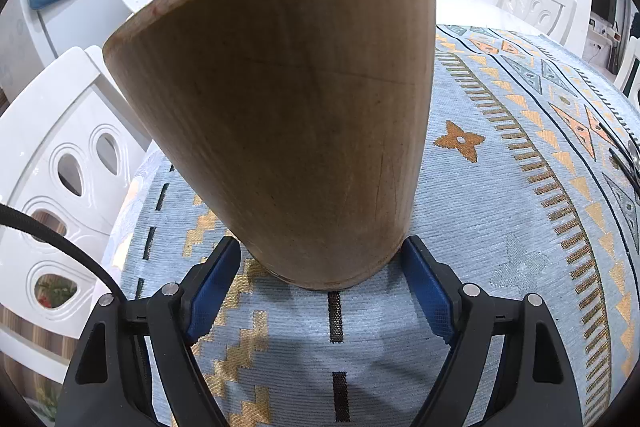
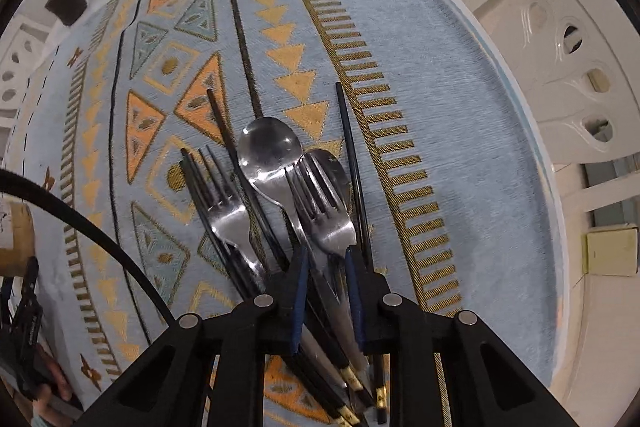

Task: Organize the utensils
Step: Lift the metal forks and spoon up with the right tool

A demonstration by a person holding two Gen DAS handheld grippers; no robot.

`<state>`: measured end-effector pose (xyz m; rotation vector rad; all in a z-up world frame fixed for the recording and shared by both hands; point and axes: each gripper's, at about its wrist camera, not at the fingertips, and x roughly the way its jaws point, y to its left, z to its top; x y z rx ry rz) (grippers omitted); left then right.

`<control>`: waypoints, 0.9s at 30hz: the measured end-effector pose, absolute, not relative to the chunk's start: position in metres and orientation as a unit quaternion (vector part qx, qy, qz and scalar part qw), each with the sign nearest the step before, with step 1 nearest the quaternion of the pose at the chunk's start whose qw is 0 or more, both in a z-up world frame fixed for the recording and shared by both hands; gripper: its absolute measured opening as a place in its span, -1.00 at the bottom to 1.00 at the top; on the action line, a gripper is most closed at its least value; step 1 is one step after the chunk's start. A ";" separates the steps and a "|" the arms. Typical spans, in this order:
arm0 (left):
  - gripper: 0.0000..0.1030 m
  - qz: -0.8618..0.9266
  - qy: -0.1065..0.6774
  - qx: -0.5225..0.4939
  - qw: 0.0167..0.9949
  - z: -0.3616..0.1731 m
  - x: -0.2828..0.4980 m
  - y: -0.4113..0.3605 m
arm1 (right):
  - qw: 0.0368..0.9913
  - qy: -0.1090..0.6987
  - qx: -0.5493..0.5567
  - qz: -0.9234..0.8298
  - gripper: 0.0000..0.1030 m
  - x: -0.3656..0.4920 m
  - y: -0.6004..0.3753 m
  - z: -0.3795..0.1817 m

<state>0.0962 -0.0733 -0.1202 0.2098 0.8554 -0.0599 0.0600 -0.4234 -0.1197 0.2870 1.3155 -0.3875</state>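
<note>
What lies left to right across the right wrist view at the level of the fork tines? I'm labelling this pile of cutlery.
Left fork → spoon → right fork → dark chopstick, all lying on the patterned tablecloth.

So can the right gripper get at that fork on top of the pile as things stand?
Probably yes. The right gripper already straddles the handle of the top fork, nothing lies over it, though a spoon and chopsticks crowd close.
</note>
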 end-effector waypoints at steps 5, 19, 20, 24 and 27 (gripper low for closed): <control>0.61 -0.029 0.414 0.101 0.904 -0.120 0.096 -0.073 | 0.773 0.592 0.163 -0.161 -0.64 0.070 -0.430 -0.121; 0.63 -0.029 0.415 0.099 0.904 -0.122 0.097 -0.073 | 0.780 0.579 0.188 -0.142 -0.92 0.065 -0.432 -0.106; 0.63 -0.029 0.415 0.099 0.904 -0.122 0.097 -0.073 | 0.777 0.585 0.188 -0.136 -0.91 0.066 -0.432 -0.106; 0.64 -0.029 0.416 0.099 0.904 -0.122 0.097 -0.073 | 0.773 0.596 0.183 -0.121 -0.90 0.071 -0.425 -0.109; 0.64 -0.029 0.416 0.098 0.904 -0.122 0.097 -0.073 | 0.775 0.597 0.188 -0.082 -0.89 0.079 -0.405 -0.111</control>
